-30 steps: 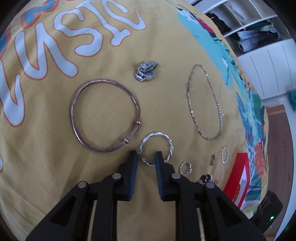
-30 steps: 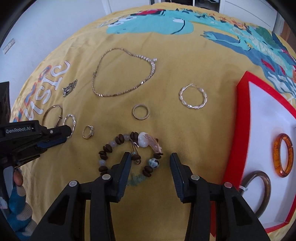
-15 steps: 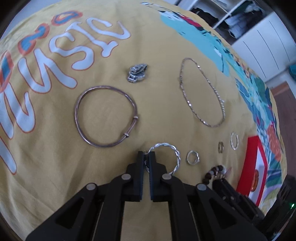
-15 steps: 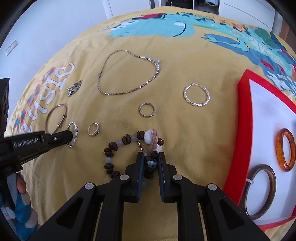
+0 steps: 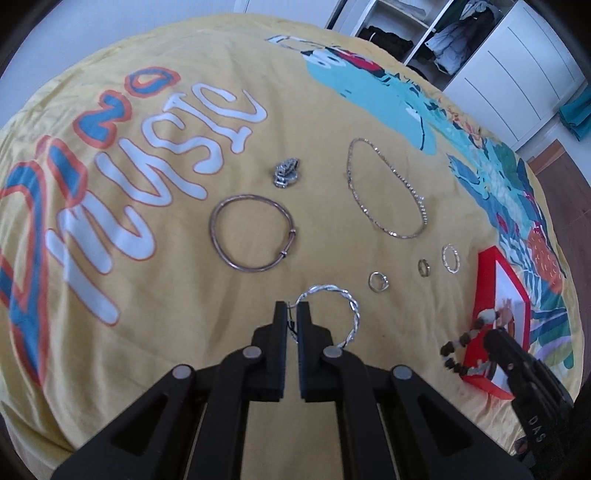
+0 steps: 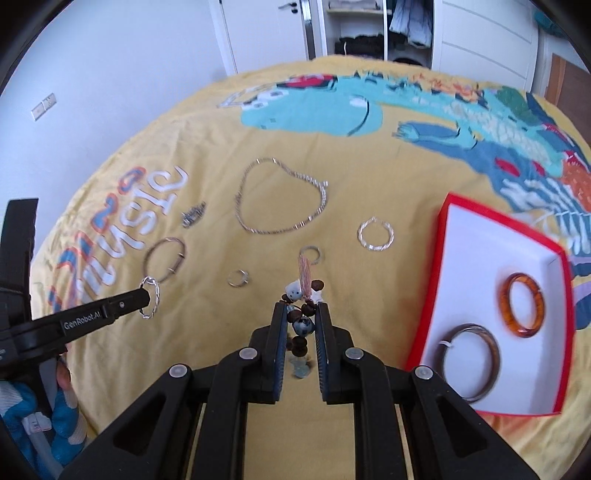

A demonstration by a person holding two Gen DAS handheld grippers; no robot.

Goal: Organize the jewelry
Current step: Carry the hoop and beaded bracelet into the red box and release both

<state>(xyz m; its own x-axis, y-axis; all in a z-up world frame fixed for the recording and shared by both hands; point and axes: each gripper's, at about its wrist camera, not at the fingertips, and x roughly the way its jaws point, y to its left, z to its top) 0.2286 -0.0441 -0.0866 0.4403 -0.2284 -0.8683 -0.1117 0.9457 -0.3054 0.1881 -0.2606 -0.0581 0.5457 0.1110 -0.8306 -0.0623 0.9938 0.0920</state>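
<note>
Room: white walls, an open wardrobe (image 6: 369, 33) with hanging clothes beyond the bed, a white door beside it.
Surface: yellow bedspread (image 5: 177, 332) printed with a turquoise cartoon figure and big lettering.
Writing on spread: white letters with orange edging; "SIC" is clear, the rest looks like "MUSIC", with a blue-and-orange word above that I cannot read whole.
Left gripper (image 5: 291, 308): jaws pressed almost together, pinching the rim of a twisted silver hoop (image 5: 349, 314), which is raised off the cloth.
Left gripper marking: "GenRobot.AI" in white along its finger, read from the right wrist view.
Right gripper (image 6: 300, 310): jaws narrowed onto a beaded bracelet (image 6: 301, 325) of brown, blue and white beads with a pink tassel, clamped between the pads and hanging from them.
Right gripper marking: "DAS" on its body, seen in the left wrist view.
Red box (image 6: 465, 214): white inside, on the spread to the right; holds an amber bangle (image 6: 522, 304) and a dark bangle (image 6: 469, 369), side by side.
Still on cloth: copper bangle (image 5: 253, 232), silver chain (image 5: 386, 194), crumpled silver charm (image 5: 286, 172), second twisted hoop (image 6: 375, 234), two small rings (image 5: 378, 282) (image 5: 423, 266).
</note>
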